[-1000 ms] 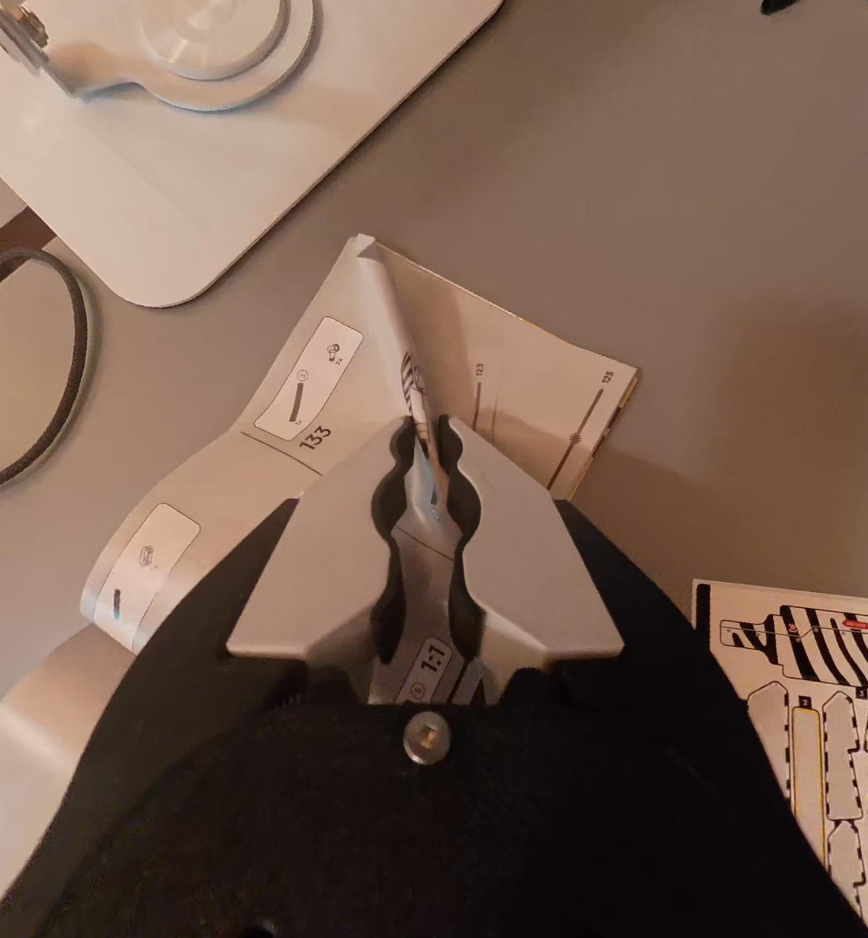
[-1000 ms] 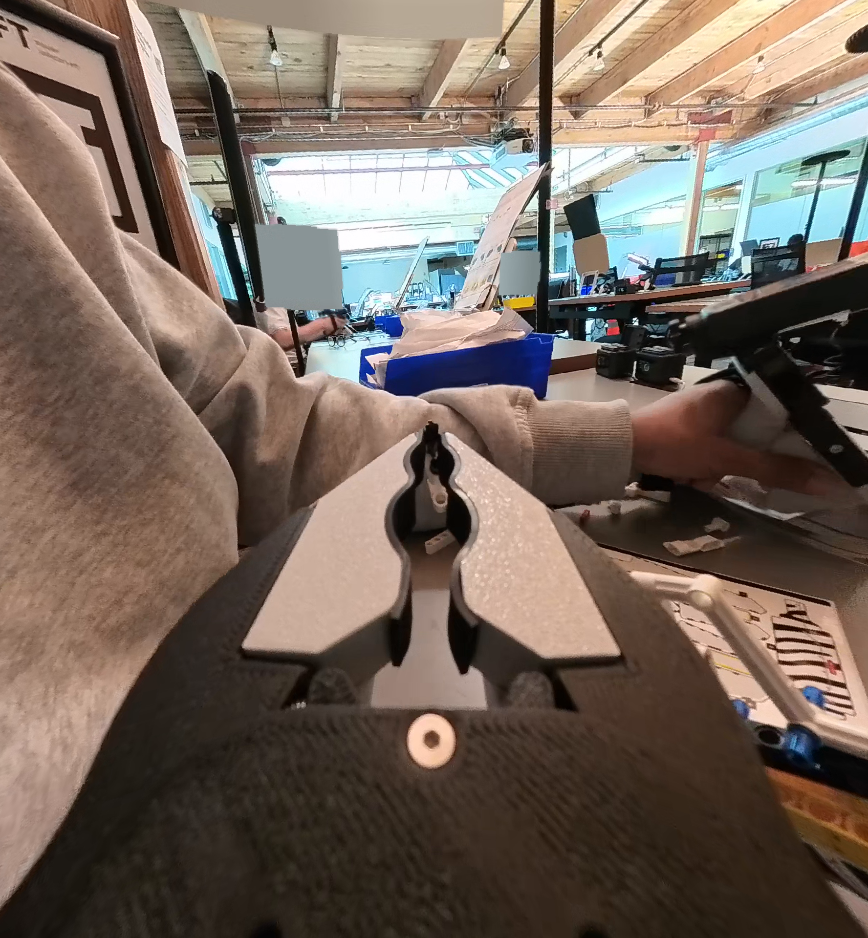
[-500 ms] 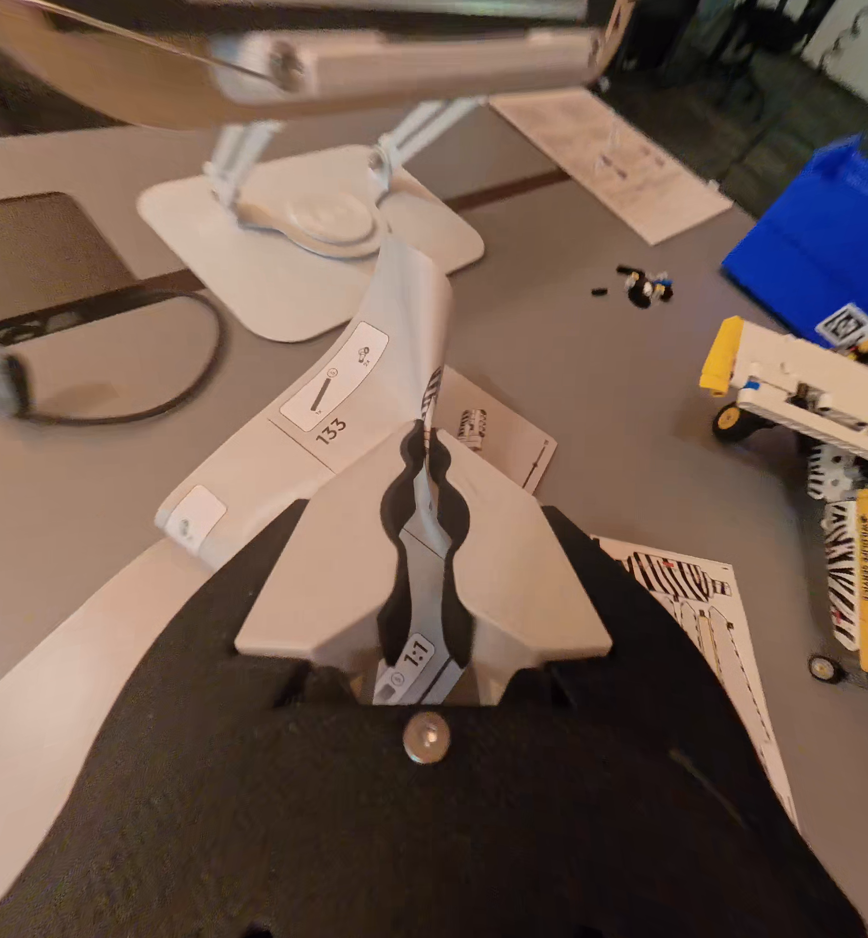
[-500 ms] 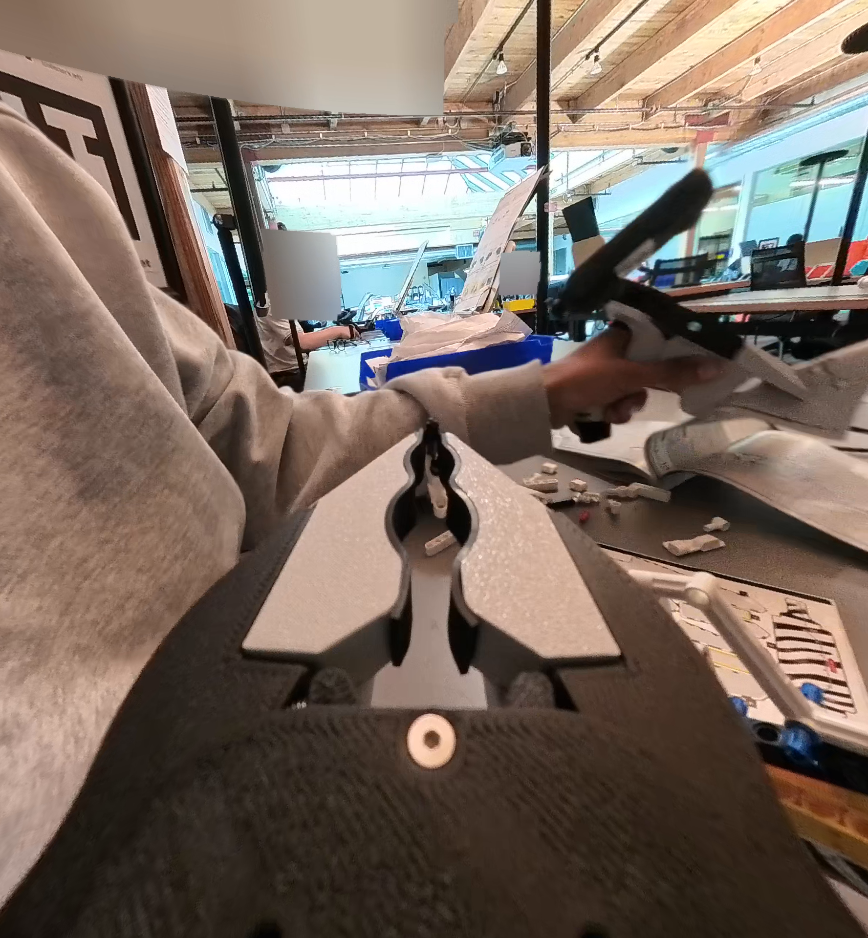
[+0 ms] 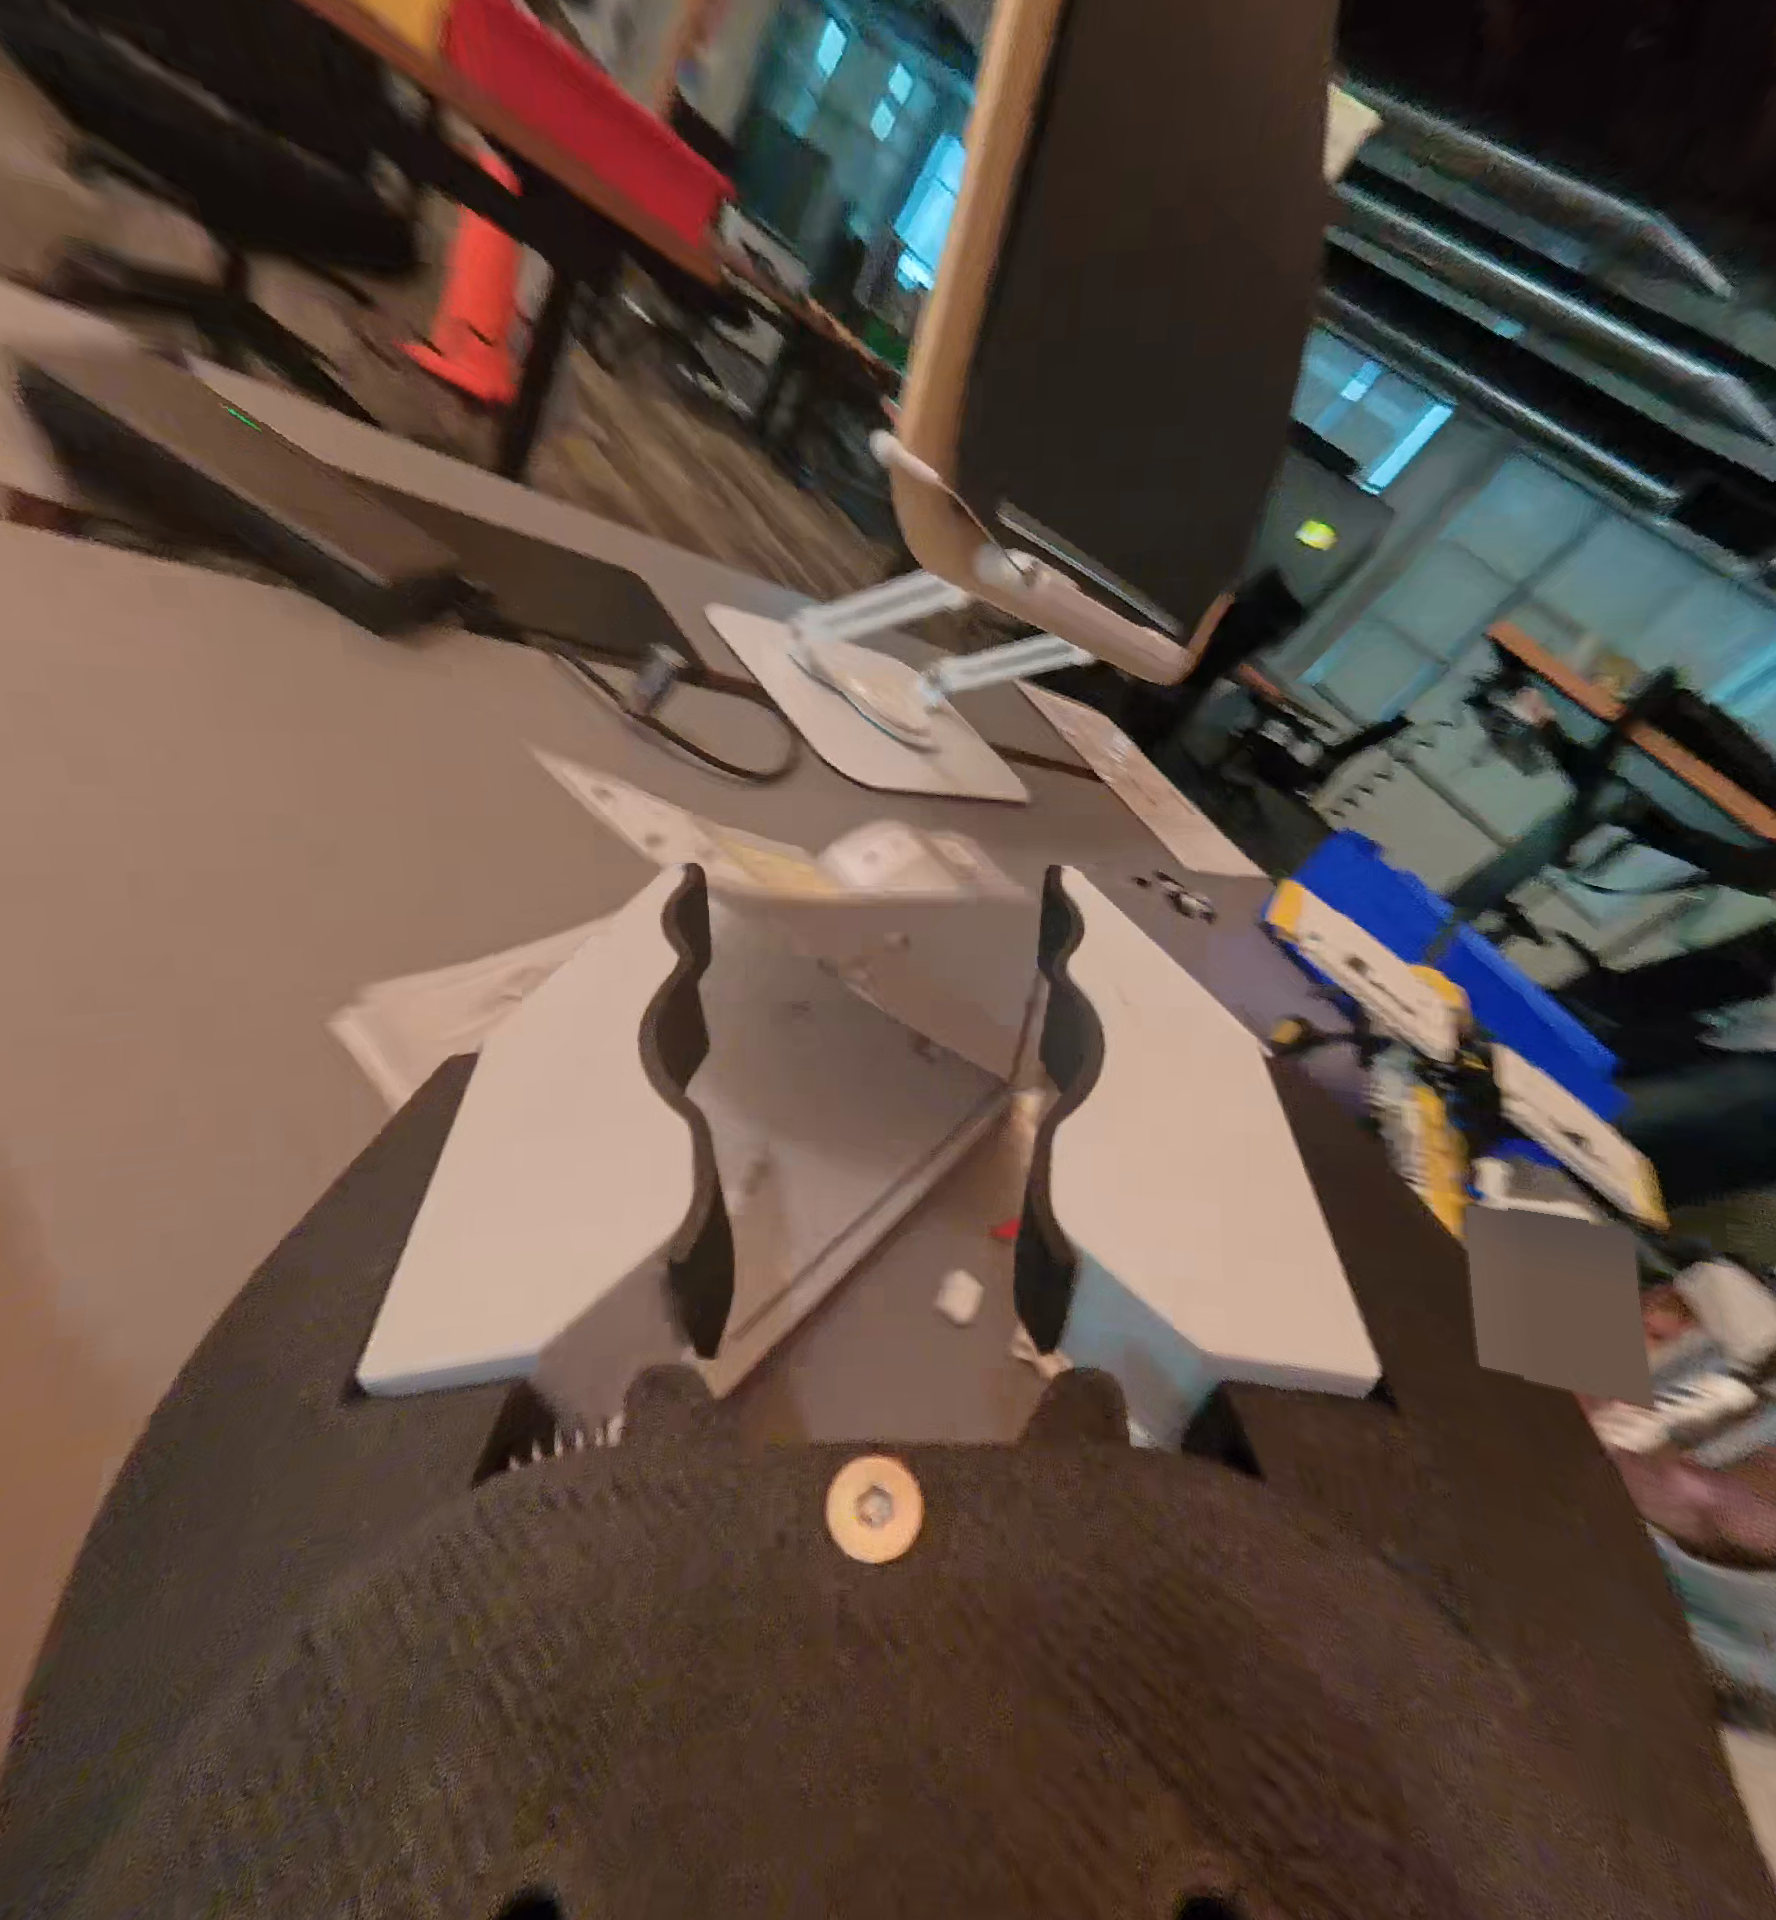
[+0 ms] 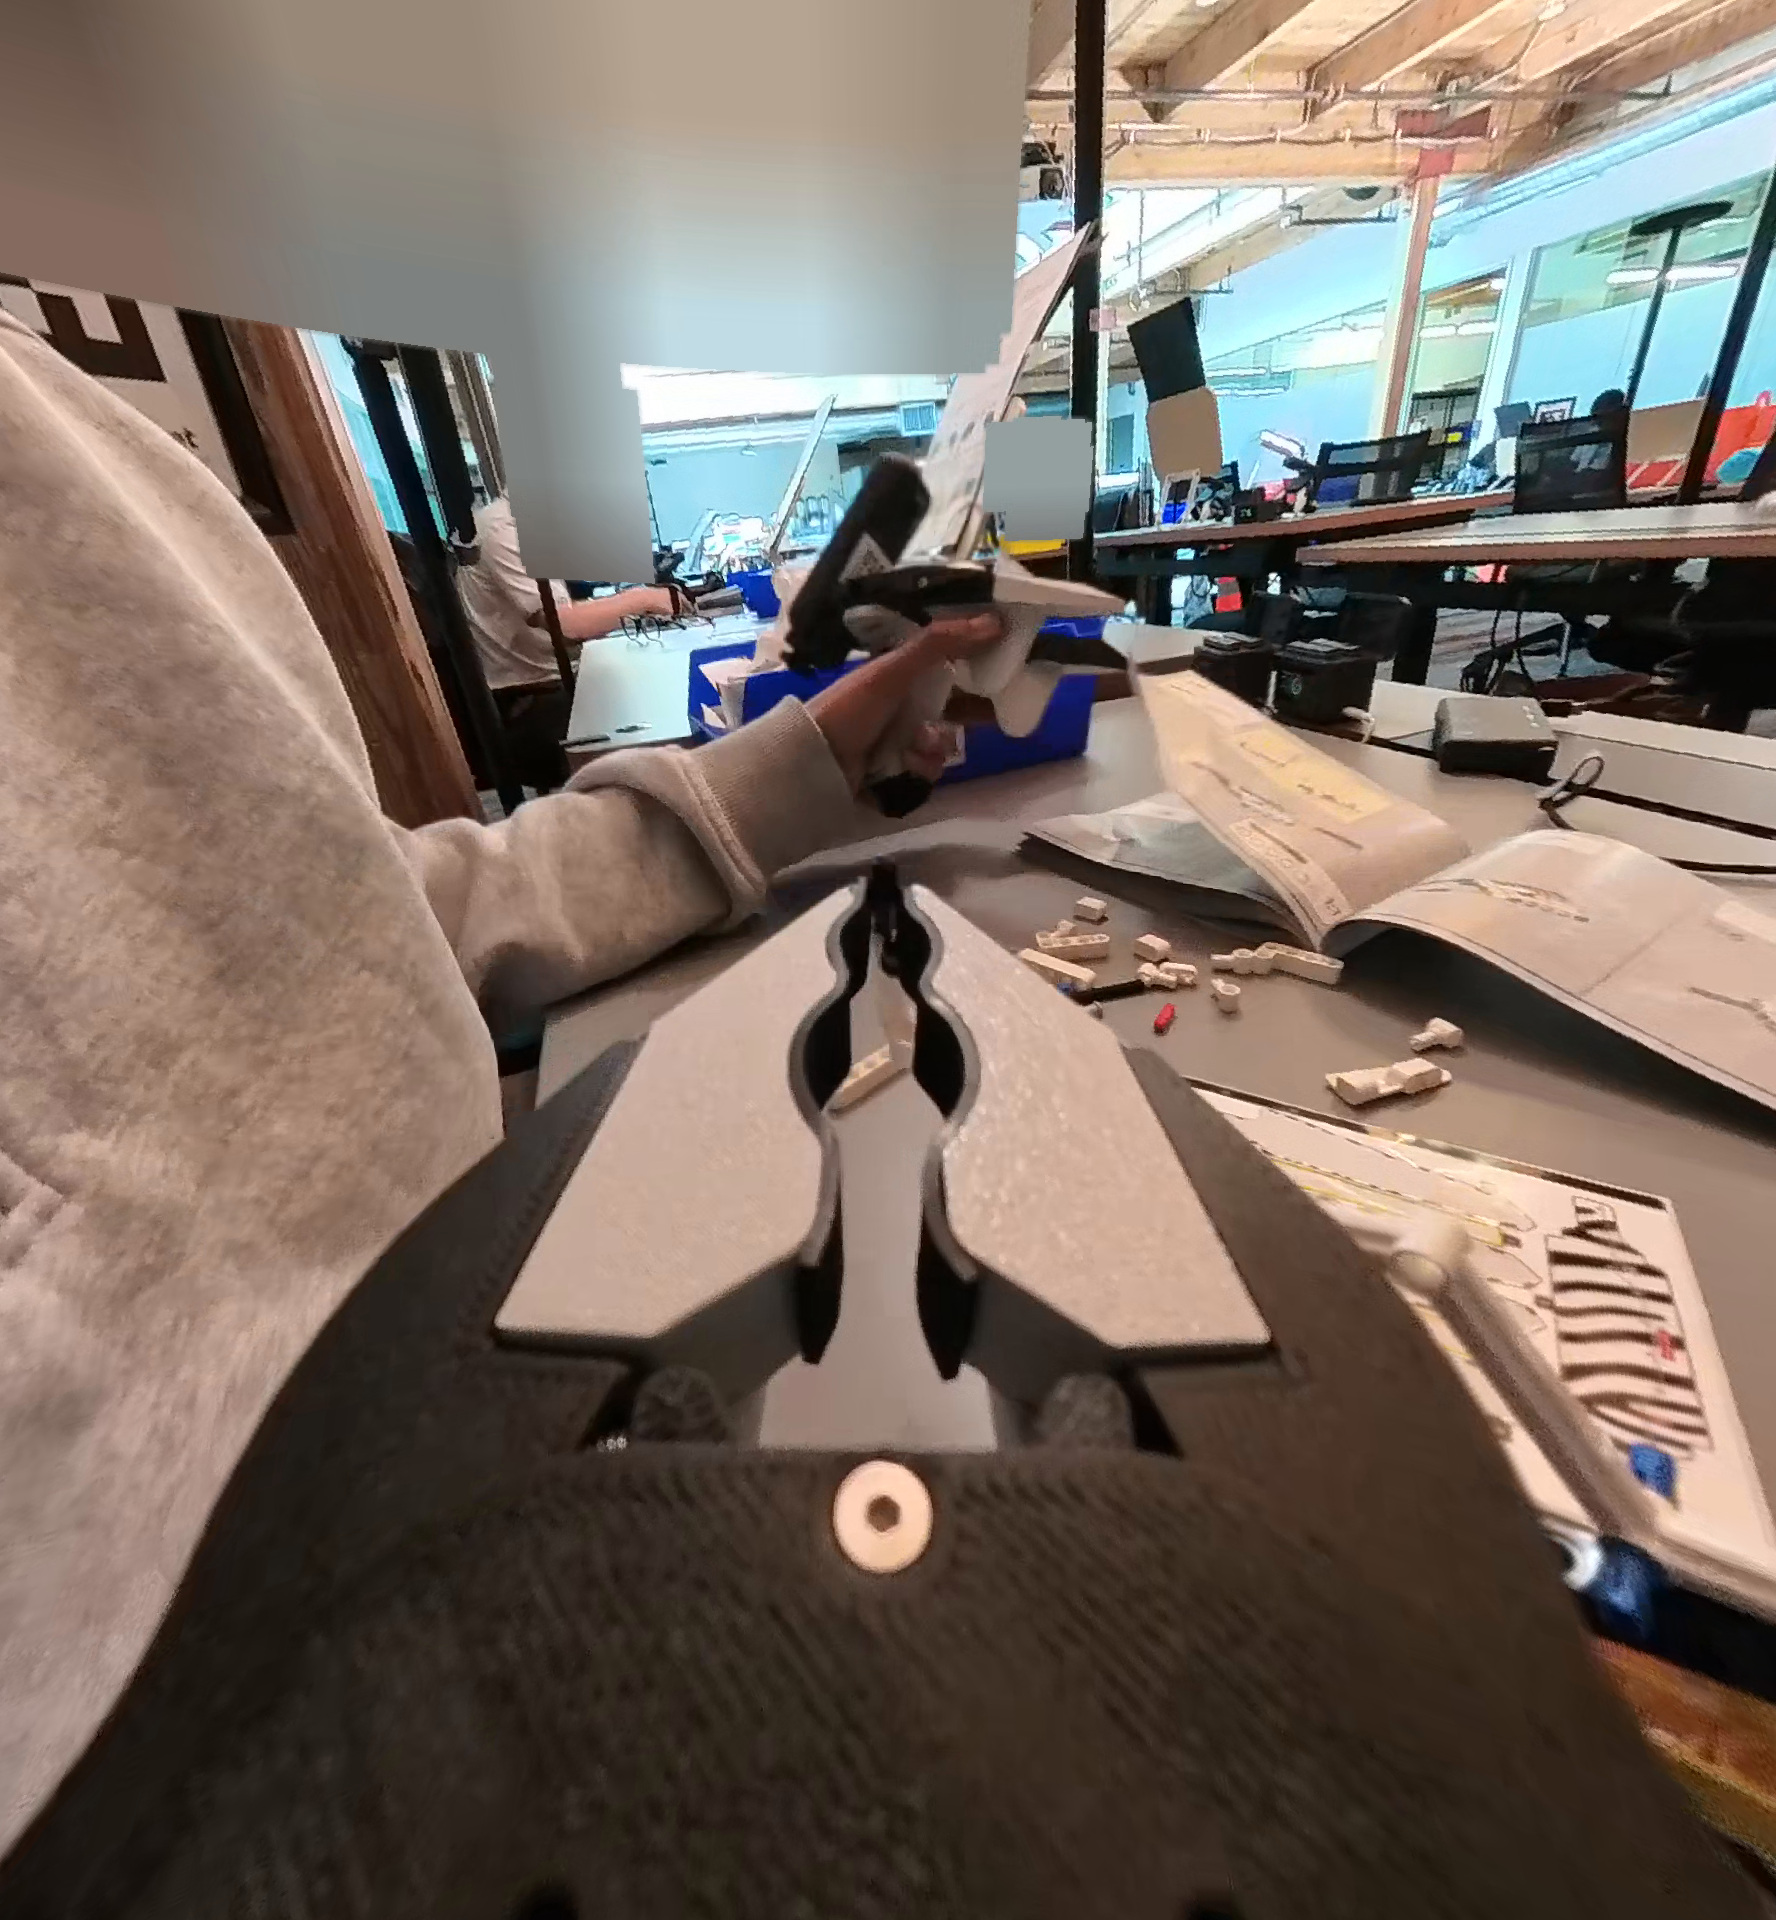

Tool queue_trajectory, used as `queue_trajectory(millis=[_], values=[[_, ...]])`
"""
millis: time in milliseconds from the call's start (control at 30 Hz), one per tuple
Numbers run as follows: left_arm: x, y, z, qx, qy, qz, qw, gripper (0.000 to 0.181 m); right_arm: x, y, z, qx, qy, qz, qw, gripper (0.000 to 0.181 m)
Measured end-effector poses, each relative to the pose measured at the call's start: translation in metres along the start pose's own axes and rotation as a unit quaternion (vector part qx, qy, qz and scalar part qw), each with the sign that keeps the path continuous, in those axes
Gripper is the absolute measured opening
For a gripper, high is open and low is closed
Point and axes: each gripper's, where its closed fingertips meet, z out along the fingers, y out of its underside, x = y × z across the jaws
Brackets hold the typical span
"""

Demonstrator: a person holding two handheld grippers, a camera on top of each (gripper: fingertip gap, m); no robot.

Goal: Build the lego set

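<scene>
My left gripper [image 5: 868, 894] is open with its jaws wide apart and holds nothing. It hangs above the open instruction booklet [image 5: 832, 1060]. In the right wrist view it is raised in a hand [image 6: 1092, 603], left of a booklet page [image 6: 1268, 790] that stands curled up. The booklet [image 6: 1486, 914] lies open on the grey table. My right gripper [image 6: 882, 888] is shut on a small white lego piece [image 6: 879, 1049] near the person's grey sleeve. Several loose white pieces [image 6: 1154, 956] lie in front of the booklet. The yellow and white lego vehicle [image 5: 1435, 1049] stands at the right.
A zebra-striped sticker sheet [image 6: 1611, 1320] lies at the right, with a white lego beam [image 6: 1518, 1340] over it. A blue bin [image 5: 1383, 914] stands behind the vehicle. A screen on a white stand [image 5: 863, 717] and a cable [image 5: 718, 758] are at the back. The tips of one gripper are about 30 cm away from the tips of the other.
My left gripper has let go of the booklet page, opened wide, risen and tilted up toward the room. The freed page is turning over. My right gripper stays shut and has hardly moved.
</scene>
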Motion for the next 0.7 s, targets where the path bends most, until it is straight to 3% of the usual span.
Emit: queue_trajectory(millis=[67,167,700], values=[[-0.01,-0.009,-0.008,0.03,-0.032,0.025,0.999,0.065,0.0,0.003,0.003,-0.01,0.001,-0.007,1.0,0.003],[-0.002,-0.013,-0.006,0.046,-0.021,0.038,0.998,0.064,-0.002,0.005,0.005,-0.018,0.001,-0.017,1.0,0.003],[0.006,0.019,0.018,-0.016,-0.007,0.032,0.999,0.051,-0.01,0.003,0.002,-0.006,-0.007,-0.047,0.999,0.002]])
